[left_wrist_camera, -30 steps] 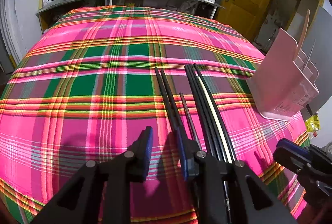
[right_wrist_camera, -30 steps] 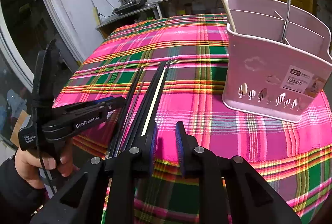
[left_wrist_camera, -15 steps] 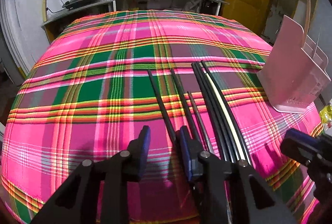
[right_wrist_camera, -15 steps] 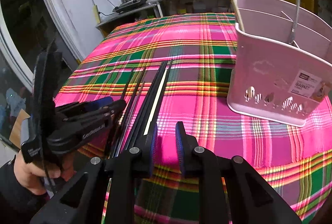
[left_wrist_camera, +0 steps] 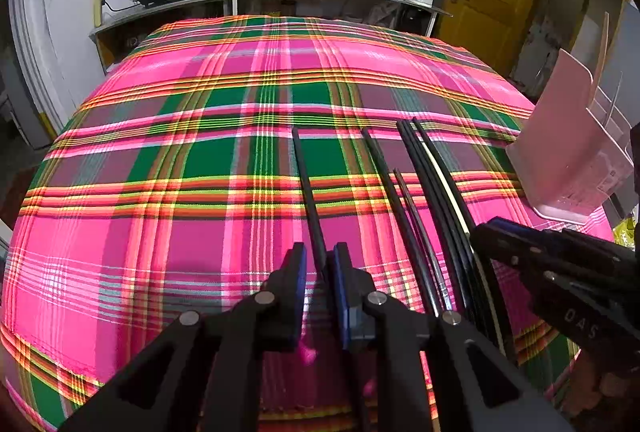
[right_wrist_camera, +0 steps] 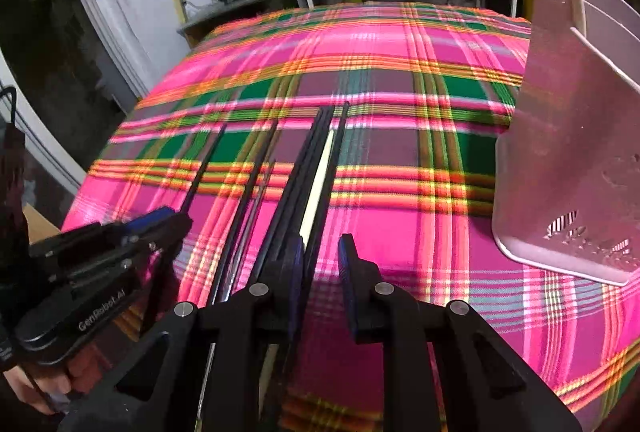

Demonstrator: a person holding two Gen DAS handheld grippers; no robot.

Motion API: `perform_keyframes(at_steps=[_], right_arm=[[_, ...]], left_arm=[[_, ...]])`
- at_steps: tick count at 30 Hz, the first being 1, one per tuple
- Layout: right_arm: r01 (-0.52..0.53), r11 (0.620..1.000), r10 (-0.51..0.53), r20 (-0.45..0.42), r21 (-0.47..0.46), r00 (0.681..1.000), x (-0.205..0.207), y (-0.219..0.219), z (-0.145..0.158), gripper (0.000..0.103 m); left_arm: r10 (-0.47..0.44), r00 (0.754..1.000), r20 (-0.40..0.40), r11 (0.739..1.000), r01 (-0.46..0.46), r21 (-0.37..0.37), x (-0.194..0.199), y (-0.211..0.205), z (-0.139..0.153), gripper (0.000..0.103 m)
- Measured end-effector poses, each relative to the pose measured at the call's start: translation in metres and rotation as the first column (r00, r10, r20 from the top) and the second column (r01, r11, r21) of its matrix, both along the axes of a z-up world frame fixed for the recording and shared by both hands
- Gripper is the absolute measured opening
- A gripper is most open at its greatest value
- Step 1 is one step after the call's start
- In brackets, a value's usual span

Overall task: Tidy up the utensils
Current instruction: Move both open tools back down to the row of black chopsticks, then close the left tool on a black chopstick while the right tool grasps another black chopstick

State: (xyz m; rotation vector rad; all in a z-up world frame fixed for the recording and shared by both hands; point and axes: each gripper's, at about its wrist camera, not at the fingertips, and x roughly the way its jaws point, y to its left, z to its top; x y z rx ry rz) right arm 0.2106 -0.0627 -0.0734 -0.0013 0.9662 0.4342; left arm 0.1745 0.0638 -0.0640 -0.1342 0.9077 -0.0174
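On the counter, covered by a pink, green and yellow plaid tablecloth, a row of long thin chopsticks lies pointing away from the cameras. Farthest left is a single black chopstick; the left hand-held gripper has just been closing its blue-padded jaws around the near end of this stick, which sits between them close against the right-hand pad, with a narrow gap still showing on the other side, so a firm grip cannot be confirmed. Just to the right lie another black chopstick and a thinner metallic one, then a tight bundle of black chopsticks with one cream-coloured stick among them.

The right hand-held gripper hangs over the near end of that bundle with its jaws apart; the rightmost black stick passes between them, close to the left pad, while the cream stick and the others run under and beside the left finger. No pad visibly presses on anything.

A pale pink plastic utensil basket stands upright on the cloth to the right, near the bundle but apart from it.
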Motion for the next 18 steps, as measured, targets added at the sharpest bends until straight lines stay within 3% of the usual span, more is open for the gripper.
perform_keyframes(at_steps=[9, 18], right_arm=[[0.012, 0.998, -0.011, 0.007, -0.055, 1.0, 0.0, 0.0, 0.0, 0.016], [0.017, 0.994, -0.017, -0.003, -0.111, 1.0, 0.021, 0.013, 0.001, 0.016]], left_arm=[[-0.004, 1.0, 0.0, 1.0, 0.004, 0.006, -0.001, -0.002, 0.0, 0.016], [-0.049, 0.998, -0.049, 0.999, 0.049, 0.003, 0.023, 0.0, 0.004, 0.016]])
